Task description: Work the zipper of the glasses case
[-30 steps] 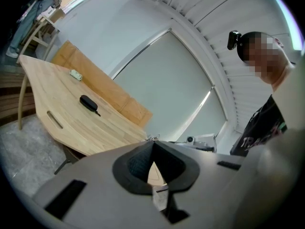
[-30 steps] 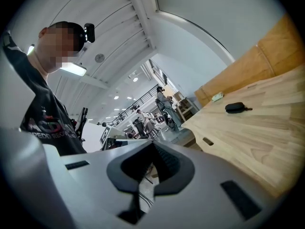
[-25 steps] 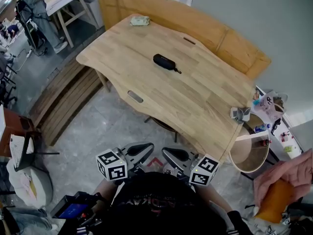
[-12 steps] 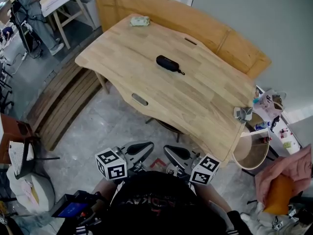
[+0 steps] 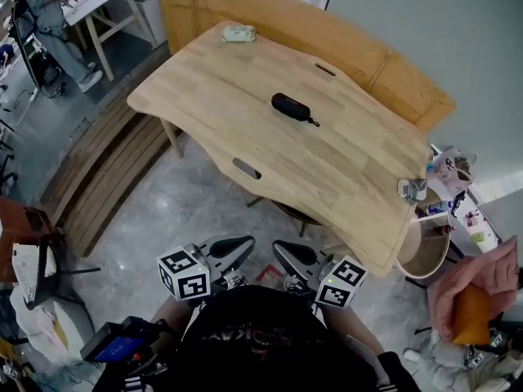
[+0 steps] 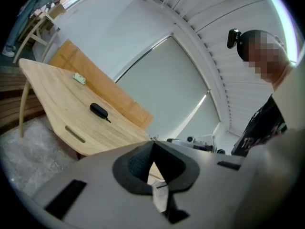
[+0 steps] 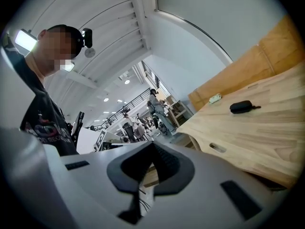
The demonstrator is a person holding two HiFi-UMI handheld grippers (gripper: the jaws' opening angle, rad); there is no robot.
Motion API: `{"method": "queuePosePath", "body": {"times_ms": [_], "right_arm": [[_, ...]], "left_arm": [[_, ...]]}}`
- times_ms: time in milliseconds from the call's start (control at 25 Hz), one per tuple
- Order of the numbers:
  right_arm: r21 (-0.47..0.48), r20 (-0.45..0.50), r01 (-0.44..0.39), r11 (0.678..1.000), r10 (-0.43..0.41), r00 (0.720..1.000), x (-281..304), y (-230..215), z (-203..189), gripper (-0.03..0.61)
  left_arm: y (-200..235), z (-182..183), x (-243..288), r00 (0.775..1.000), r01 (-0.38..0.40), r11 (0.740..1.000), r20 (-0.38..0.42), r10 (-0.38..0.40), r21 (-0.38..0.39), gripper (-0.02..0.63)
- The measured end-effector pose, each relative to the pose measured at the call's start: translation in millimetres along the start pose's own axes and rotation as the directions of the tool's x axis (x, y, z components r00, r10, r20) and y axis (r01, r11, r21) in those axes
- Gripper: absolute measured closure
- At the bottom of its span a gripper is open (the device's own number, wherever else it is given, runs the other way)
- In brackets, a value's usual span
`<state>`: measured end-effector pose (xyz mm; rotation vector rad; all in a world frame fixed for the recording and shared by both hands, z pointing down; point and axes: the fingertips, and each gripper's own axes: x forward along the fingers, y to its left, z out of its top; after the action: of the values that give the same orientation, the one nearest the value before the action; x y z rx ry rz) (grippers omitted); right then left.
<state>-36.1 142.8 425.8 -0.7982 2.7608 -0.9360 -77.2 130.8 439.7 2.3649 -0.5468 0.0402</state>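
Observation:
A black zipped glasses case point(image 5: 292, 108) lies near the middle of the light wooden table point(image 5: 212, 96), its pull tab pointing right. Both grippers hang over the grey floor, well short of the table's near edge and far from the case. My left gripper point(image 5: 248, 242) is shut with nothing in it, and so is my right gripper point(image 5: 277, 248). The left gripper view has the case point(image 6: 98, 110) small and far beyond the shut jaws point(image 6: 152, 143). In the right gripper view the case point(image 7: 241, 107) sits far off to the right of the shut jaws point(image 7: 152, 144).
A small pale green object point(image 5: 237, 33) rests at the table's far end. A wooden panel point(image 5: 384, 68) leans behind the table. A small grey item point(image 5: 411, 189) sits at the right corner, above a round tub point(image 5: 425, 251). Wooden slats point(image 5: 102, 170) lie on the floor at left.
The table and case have slid right and slightly down in the head view as I moved across the floor. Both grippers stay shut, side by side.

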Motion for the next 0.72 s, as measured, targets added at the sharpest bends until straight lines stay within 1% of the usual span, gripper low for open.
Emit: {"method": "queuePosePath", "body": {"times_ms": [320,560,720], "right_arm": [[-0.009,0.035,0.033,0.999,-0.033,0.999,35.8,11.4,-2.6,0.565],[-0.018,0.016,0.047,0.999,-0.047,0.999,49.1,8.5,-0.4,0.565],[-0.058,0.007,0.037,0.998,-0.037,0.999,60.7,3.7,13.1,0.565]], "left_arm": [[24.3,6.9,-33.2,1.0,0.021,1.0,-0.006,-0.021,0.001,0.603],[32.5,15.1,-51.7,0.999,0.013,1.0,0.039,-0.012,-0.005,0.603],[38.5,22.5,-54.5,0.997,0.005,1.0,0.075,-0.004,-0.018,0.603]]}}
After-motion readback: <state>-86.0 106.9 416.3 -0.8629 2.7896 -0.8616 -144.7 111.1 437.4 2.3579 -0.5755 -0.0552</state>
